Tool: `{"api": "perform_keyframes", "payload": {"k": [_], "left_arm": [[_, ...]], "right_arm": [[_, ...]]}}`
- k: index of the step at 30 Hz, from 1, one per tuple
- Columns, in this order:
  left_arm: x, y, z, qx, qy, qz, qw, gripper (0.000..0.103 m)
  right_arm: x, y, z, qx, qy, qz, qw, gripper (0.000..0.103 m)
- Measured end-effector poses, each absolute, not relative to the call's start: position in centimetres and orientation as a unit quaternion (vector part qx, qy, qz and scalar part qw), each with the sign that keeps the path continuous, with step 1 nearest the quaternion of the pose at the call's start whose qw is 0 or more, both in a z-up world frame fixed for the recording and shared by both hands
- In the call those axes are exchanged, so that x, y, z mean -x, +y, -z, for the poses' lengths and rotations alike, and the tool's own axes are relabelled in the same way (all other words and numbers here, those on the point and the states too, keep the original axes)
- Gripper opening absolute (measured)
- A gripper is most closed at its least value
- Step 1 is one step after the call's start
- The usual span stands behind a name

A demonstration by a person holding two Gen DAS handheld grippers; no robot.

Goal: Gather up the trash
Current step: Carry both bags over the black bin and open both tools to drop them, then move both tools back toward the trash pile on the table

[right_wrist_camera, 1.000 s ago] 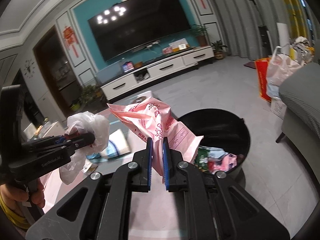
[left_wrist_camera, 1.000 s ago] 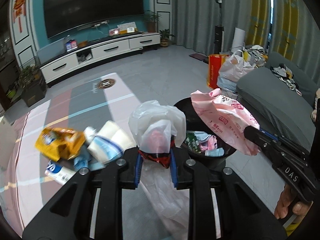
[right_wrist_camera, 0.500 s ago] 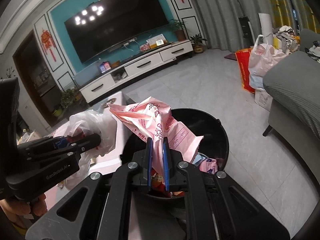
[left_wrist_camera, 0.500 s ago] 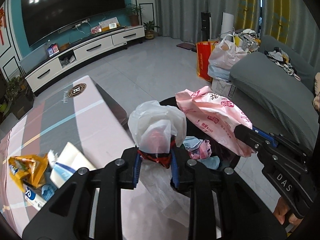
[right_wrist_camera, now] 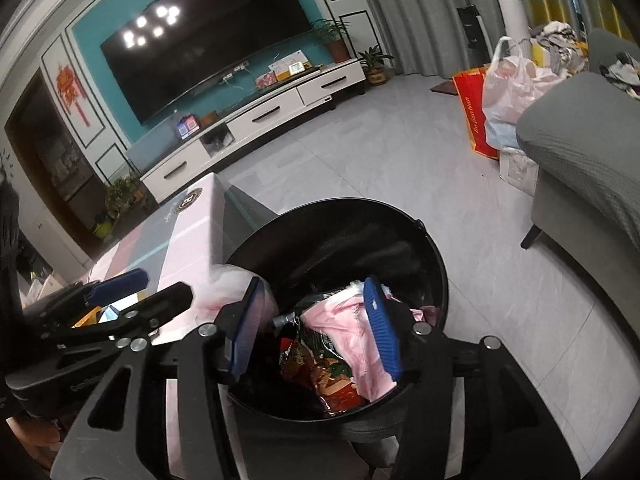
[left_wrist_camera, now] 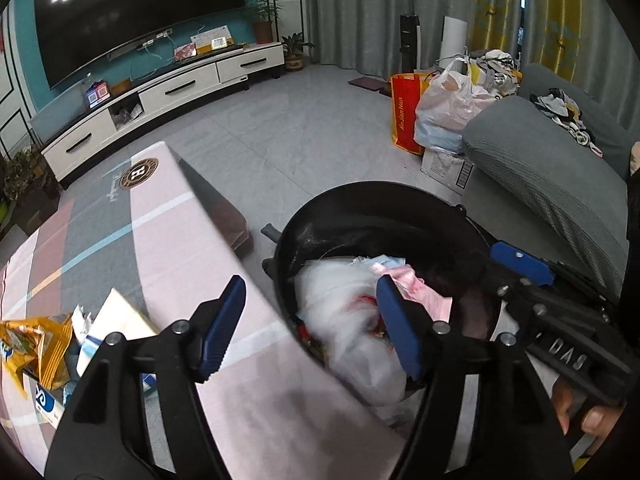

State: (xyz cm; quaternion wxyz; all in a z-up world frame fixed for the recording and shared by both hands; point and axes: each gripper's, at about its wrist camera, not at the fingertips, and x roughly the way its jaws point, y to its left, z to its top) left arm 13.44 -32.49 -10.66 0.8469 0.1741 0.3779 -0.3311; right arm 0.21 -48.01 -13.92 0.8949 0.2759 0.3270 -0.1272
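Beside the low table (left_wrist_camera: 168, 240), a black bin (right_wrist_camera: 400, 224) stands on the grey floor. Left gripper (left_wrist_camera: 308, 328): jaws opening, nothing pressed between the blue pads; the white plastic bag (left_wrist_camera: 352, 312), blurred, lies in the bin just beyond them. Right gripper (right_wrist_camera: 316, 328): jaws opening, released; the pink bag (right_wrist_camera: 356, 332) rests in the bin on colourful wrappers (right_wrist_camera: 320, 368). An orange packet (left_wrist_camera: 40, 340) and a carton (left_wrist_camera: 108, 328) lie on the table.

Two claws (left_wrist_camera: 308, 328) (right_wrist_camera: 316, 330), one black bin (left_wrist_camera: 400, 200), one white bag (left_wrist_camera: 352, 320), one pink bag (right_wrist_camera: 360, 332), one table (left_wrist_camera: 160, 220).
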Motion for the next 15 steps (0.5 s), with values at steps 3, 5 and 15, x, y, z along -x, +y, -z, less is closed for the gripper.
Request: {"api": "perform_keyframes", "payload": {"k": [3, 5, 15], "left_arm": [[-13.4, -31.1, 10.6, -0.164, 0.384, 0.324, 0.849, 0.073], [-13.2, -29.9, 10.5, -0.153, 0.388, 0.323, 0.850, 0.074], [-9.8, -21.1, 11.5, -0.126, 0.424, 0.280, 0.852, 0.083]], "right_arm": [[0.5, -48.0, 13.8, -0.283, 0.328, 0.129, 0.892, 0.052], [1.1, -47.8, 13.7, -0.285, 0.330, 0.128, 0.891, 0.052], [3.7, -44.7, 13.4, -0.286, 0.359, 0.107, 0.882, 0.057]]}}
